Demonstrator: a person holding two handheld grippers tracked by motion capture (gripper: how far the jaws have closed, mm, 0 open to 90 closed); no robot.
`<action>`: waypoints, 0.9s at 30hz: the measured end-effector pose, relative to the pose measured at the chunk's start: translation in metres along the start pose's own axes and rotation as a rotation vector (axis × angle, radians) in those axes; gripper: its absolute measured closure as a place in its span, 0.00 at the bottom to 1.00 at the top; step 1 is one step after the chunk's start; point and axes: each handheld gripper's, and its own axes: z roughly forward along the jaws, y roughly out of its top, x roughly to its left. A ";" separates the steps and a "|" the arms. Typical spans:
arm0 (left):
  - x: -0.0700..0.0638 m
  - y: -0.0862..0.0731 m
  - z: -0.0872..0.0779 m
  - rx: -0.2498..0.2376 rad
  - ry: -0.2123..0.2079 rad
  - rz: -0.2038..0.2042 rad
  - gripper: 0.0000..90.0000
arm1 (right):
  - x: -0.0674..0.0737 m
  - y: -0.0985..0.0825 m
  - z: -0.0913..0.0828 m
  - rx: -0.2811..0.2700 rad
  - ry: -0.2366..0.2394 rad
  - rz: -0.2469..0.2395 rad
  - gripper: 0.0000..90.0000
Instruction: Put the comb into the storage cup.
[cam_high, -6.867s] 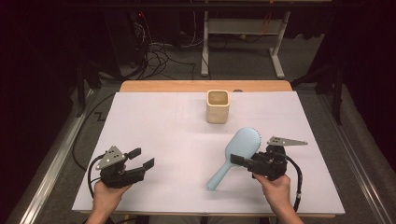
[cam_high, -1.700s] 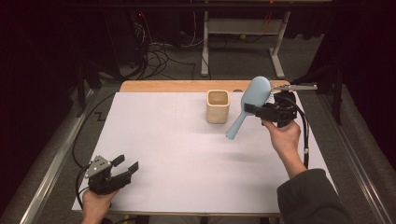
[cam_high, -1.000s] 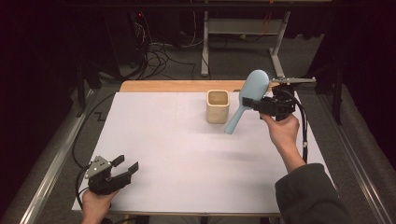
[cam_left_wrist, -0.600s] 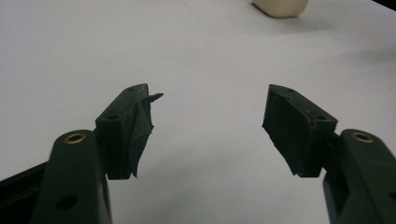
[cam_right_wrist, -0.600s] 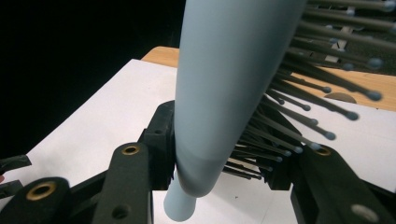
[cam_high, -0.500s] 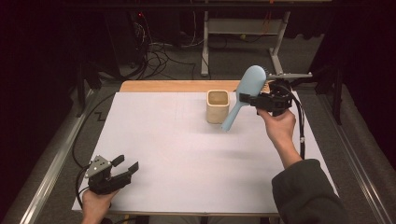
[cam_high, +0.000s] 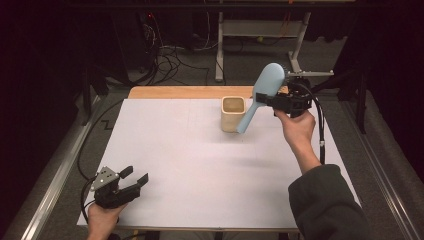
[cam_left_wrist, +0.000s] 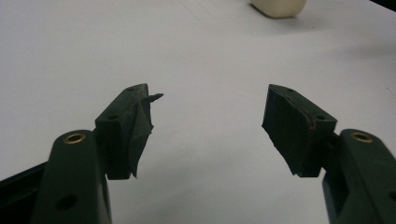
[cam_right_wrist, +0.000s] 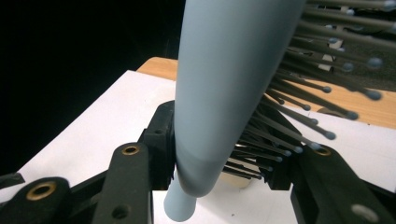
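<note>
Hairbrush (cam_high: 264, 89) is squeezed tight in the right gripper (cam_high: 276, 100); tip its handle straight down into the cup (cam_high: 233, 114), slowly.

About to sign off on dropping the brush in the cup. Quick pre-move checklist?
1. Grip: right gripper shut on the hairbrush, clamped at the bristle head. Ok.
2. Handle points down toward the cup. Ok.
3. Handle tip over the cup's mouth: it hangs beside the cup's right wall. Not ok.
4. Cup upright, mouth open. Ok.
5. Cup empty: cannot tell.
6. Left gripper open, resting at the near left of the table, far from the cup. Ok.
</note>
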 end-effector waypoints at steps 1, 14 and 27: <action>0.000 0.000 0.000 0.000 0.000 0.000 0.37 | 0.000 0.001 0.001 -0.002 0.000 -0.001 0.62; -0.001 0.000 -0.001 0.001 -0.003 0.008 0.37 | 0.003 0.013 0.013 -0.001 -0.019 -0.004 0.62; 0.000 0.000 -0.001 0.001 -0.005 0.008 0.37 | 0.005 0.024 0.023 0.000 -0.046 -0.010 0.62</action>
